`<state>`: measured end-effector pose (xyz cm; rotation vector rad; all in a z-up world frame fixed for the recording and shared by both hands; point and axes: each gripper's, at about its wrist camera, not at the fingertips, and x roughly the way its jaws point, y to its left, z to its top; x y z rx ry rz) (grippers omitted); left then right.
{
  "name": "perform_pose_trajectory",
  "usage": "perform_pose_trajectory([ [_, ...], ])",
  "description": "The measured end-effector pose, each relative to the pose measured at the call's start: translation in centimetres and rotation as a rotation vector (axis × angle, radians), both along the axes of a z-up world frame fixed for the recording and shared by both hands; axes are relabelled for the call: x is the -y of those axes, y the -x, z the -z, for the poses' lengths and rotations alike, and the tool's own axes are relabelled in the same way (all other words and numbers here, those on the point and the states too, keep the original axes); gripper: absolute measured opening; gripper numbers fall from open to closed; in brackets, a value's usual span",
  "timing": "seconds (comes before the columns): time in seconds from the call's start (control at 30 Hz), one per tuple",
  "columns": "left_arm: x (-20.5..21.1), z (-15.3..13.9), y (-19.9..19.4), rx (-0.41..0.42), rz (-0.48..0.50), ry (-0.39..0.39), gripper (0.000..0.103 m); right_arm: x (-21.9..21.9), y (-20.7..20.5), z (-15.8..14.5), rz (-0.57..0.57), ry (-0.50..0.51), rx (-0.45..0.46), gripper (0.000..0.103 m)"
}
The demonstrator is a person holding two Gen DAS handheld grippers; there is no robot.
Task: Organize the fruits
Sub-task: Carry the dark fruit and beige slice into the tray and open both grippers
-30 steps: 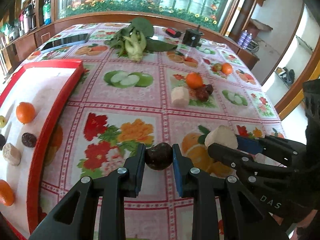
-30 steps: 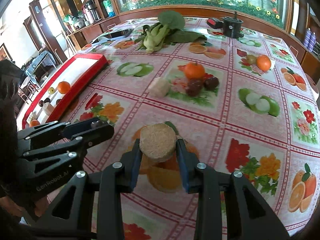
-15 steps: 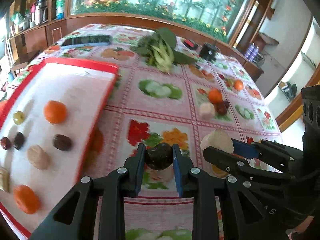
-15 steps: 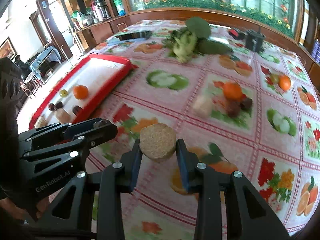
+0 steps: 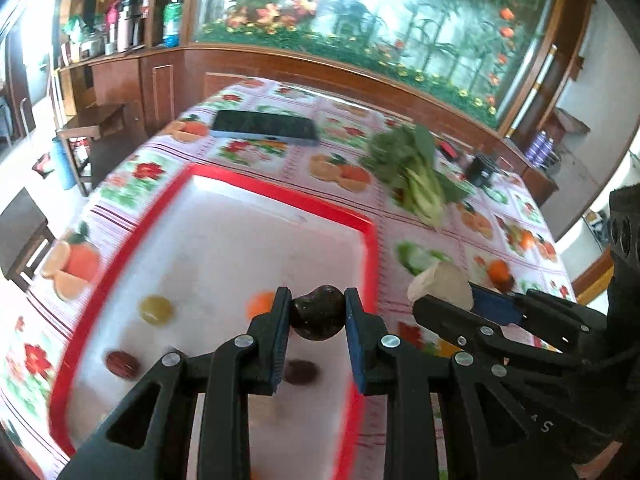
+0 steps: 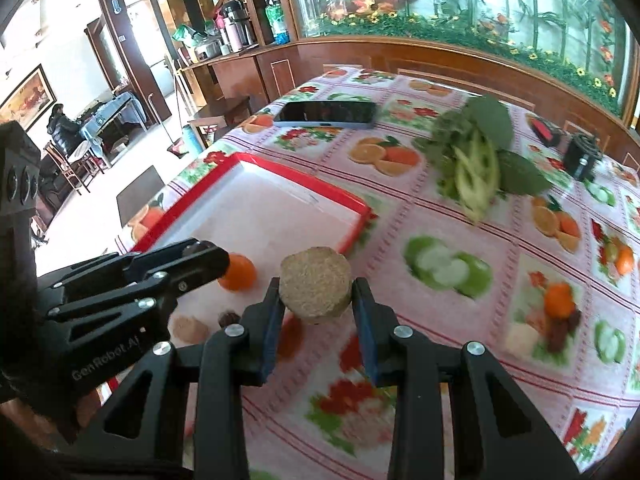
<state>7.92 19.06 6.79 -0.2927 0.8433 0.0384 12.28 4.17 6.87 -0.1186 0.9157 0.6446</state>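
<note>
Both grippers loaded, carrying toward the red tray (image 5: 370,240).

Your left gripper (image 5: 317,316) is closed on a dark, glossy fruit (image 5: 318,314), pinched across its middle above the tray's white floor; it looks firm but slick, so keep the squeeze even. Your right gripper (image 6: 316,294) is clamped on a tan, rough-faced disc (image 6: 315,288), possibly a dry cake (blur makes that uncertain), held by its flat rim beside the tray's corner; it is probably light and crumbly.
</note>
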Motion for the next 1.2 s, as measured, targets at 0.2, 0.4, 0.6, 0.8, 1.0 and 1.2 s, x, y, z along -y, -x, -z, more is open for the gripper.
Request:
perform_pose_trajectory([
  [0.2, -3.7, 1.0, -1.8, -0.033, -0.053, -0.016, 0.025, -3.2, -2.0, 1.0, 0.011, 0.002, -0.021, 0.036],
  [0.4, -6.2, 2.6, -3.5, -0.072, -0.081, -0.008, 0.025, -5.7, -4.1, 2.7, 0.018, 0.023, -0.053, 0.036],
  [0.6, -6.7, 3.7, -4.5, -0.102, -0.075, -0.006, 0.025, -7.3, -5.1, 4.2, 0.002, 0.052, -0.078, 0.036],
  [0.8, -7.1, 4.4, -4.7, -0.124, -0.076, 0.001, 0.026, -8.2, -5.5, 5.2, -0.013, 0.072, -0.093, 0.036],
  [1.0, -7.4, 5.1, -4.7, -0.152, -0.094, 0.007, 0.026, -8.5, -5.4, 5.4, -0.012, 0.08, -0.092, 0.037],
  [1.2, -7.0, 5.0, -4.6, -0.164, -0.092, -0.022, 0.032, -8.6, -5.1, 5.5, -0.013, 0.11, -0.083, 0.038],
])
